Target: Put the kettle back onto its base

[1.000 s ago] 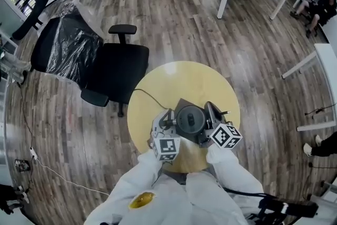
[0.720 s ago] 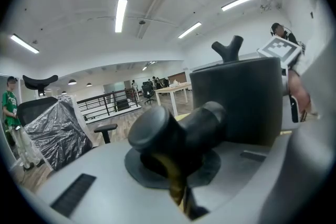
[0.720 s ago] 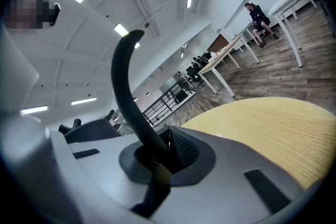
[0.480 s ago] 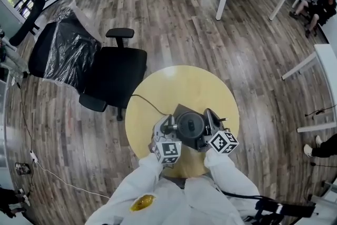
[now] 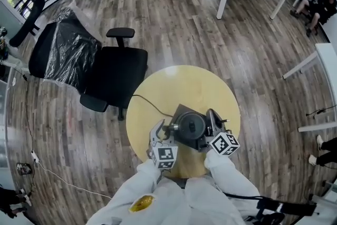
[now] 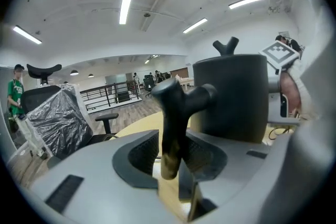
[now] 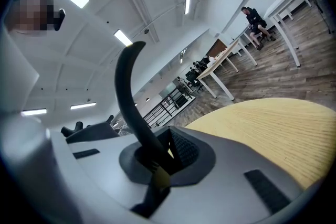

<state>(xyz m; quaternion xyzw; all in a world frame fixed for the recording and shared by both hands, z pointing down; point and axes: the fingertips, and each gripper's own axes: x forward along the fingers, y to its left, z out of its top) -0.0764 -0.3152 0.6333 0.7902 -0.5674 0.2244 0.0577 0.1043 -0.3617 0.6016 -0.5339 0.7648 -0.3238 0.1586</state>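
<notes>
Both grippers have sunk a little with the kettle (image 5: 190, 125), which now seems to rest on its base (image 5: 180, 110). Left of the base, your left gripper (image 6: 169, 159) is opening its jaws, with the kettle's black stub (image 6: 176, 99) loose between them. Right of the base, your right gripper (image 7: 157, 159) stays clamped on the handle (image 7: 128, 92). Only 1 grip is left to release.
</notes>
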